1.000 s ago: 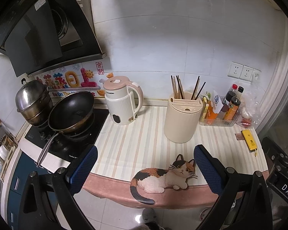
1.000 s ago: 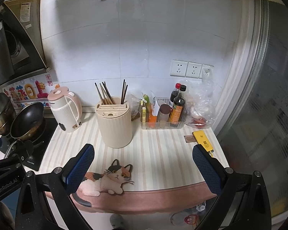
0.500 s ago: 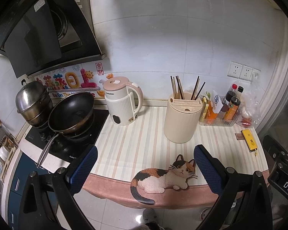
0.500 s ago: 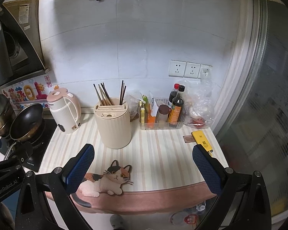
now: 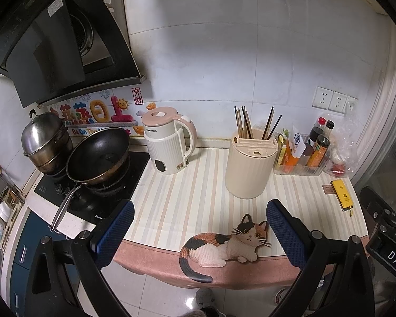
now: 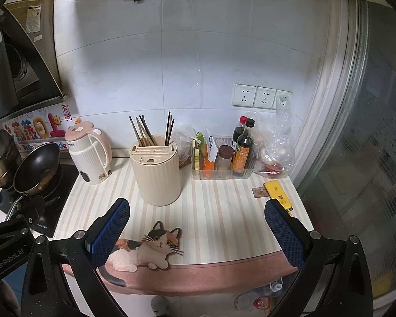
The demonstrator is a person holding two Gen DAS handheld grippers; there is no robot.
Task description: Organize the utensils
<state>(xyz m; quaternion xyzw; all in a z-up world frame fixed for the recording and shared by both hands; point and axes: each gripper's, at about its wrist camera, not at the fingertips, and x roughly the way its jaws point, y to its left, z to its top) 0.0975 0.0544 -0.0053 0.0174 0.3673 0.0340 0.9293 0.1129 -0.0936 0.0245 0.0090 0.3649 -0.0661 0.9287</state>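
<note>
A cream ribbed utensil holder stands on the striped counter mat, with several chopsticks upright in its back slots. It also shows in the right wrist view, with its chopsticks. My left gripper is open and empty, in front of the counter's near edge. My right gripper is open and empty, over the near edge, to the right of the left one. Part of the left gripper's body shows at the left of the right wrist view.
A white and pink kettle stands left of the holder. A black pan and a steel pot sit on the stove. A clear bin of sauce bottles, a plastic bag and a yellow device are at the right.
Both views have shifted very slightly; the right gripper has edged a little closer to the counter. The jaws stay open and nothing on the counter has moved.
</note>
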